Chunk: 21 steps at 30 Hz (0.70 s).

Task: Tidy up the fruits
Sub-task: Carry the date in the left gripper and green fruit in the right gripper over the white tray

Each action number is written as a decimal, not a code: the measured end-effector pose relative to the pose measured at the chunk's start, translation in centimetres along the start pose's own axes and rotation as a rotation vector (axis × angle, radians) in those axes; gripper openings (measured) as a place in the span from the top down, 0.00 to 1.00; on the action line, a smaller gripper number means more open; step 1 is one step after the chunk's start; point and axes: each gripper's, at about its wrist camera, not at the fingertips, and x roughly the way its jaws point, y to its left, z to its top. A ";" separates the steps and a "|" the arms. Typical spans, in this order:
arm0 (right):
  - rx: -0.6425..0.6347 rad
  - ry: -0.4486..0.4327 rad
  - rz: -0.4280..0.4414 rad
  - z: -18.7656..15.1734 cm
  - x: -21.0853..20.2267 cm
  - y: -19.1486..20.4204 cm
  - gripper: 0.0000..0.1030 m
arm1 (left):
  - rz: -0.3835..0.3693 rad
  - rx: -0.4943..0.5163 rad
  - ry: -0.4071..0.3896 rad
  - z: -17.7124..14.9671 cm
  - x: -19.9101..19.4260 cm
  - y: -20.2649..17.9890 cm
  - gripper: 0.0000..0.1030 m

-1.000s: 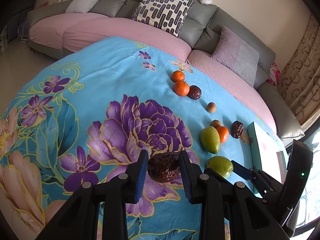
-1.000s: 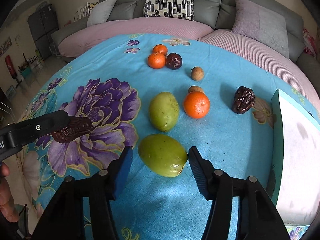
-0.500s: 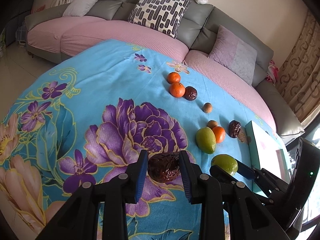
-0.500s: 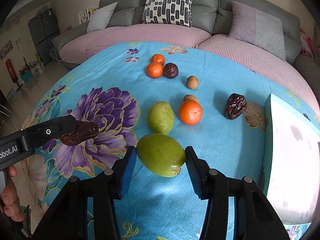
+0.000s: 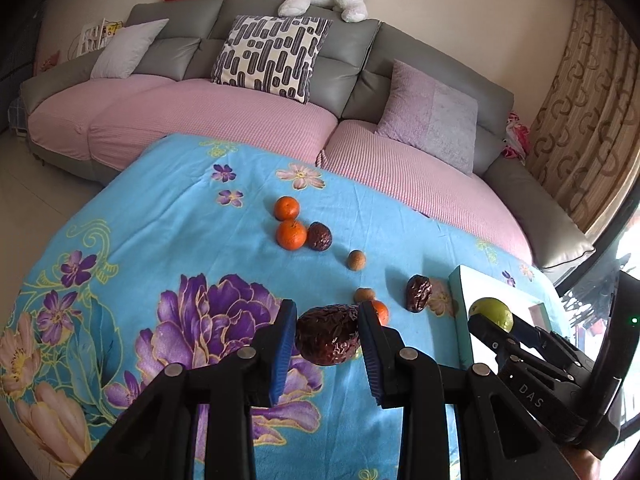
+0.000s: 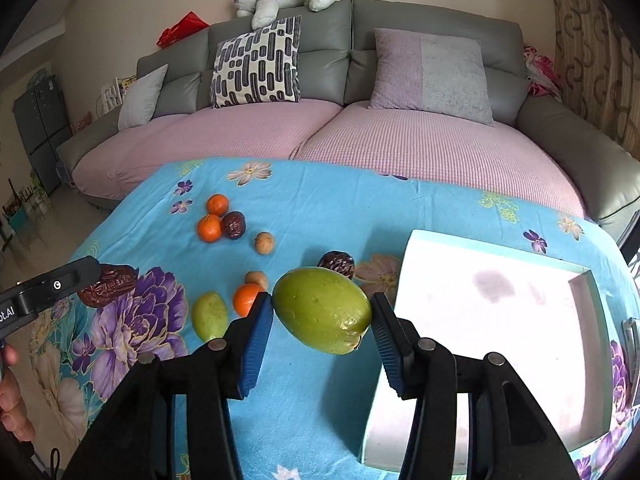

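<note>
right tool (image 6: 322, 320) clamped on green mango (image 6: 322, 309), lifted over counter beside pale tray (image 6: 496, 258) | smooth, firm, heavyish: grip across the belly or it slips | left tool (image 5: 327, 338) pinching wrinkled date (image 5: 328, 334), light, soft, go easy

1. Orange (image 5: 381, 312) by the left gripper's fingers: mostly hidden behind the blue pad.
2. White tray (image 6: 500, 320): cut off at the right edge of the right wrist view.
3. Small green fruit (image 6: 209, 315): bottom covered by the right gripper's finger.
</note>
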 end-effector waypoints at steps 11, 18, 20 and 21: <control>0.212 -0.041 -0.217 0.0 -1.5 -11.9 0.50 | -0.142 0.150 -0.008 3.3 3.2 -9.4 0.67; 0.343 -0.045 -0.345 -2.0 -3.3 -18.3 0.50 | -0.246 0.249 0.009 3.2 5.2 -15.6 0.67; 0.363 -0.046 -0.382 -2.6 -4.0 -19.5 0.50 | -0.272 0.273 0.007 3.0 5.5 -17.2 0.67; 0.369 -0.043 -0.401 -2.8 -4.1 -20.0 0.50 | -0.285 0.285 0.006 2.8 5.6 -17.9 0.67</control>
